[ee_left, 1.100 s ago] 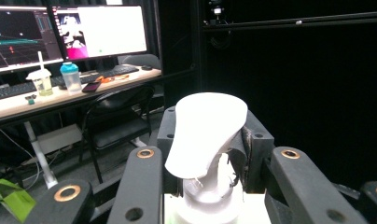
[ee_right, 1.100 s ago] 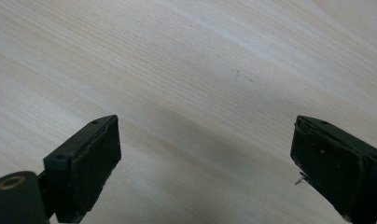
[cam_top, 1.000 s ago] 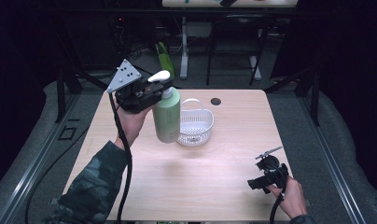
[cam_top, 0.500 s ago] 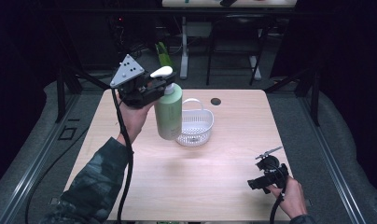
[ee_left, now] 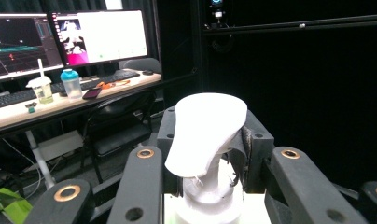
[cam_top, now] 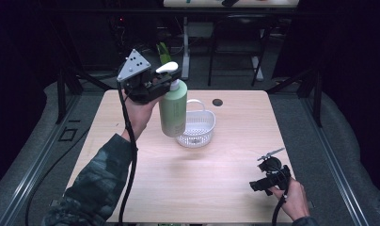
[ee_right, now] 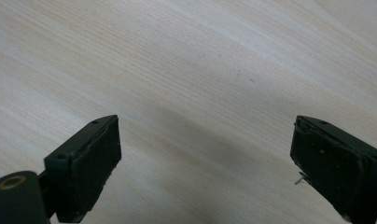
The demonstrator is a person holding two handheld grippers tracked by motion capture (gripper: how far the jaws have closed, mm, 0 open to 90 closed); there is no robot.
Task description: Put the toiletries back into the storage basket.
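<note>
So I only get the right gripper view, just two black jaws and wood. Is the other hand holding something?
Observer: Yes. The left gripper is shut on the neck of a green pump bottle, just under its white pump head.
Operator: Is the bottle standing on the table?
Observer: No, it hangs upright in the air above the wooden table.
Operator: Is anything near it?
Observer: A white basket sits on the table right beside the bottle, on its right in the high view.
Operator: And where's my gripper?
Observer: The right gripper is low at the table's near right corner, jaws open, holding nothing.
</note>
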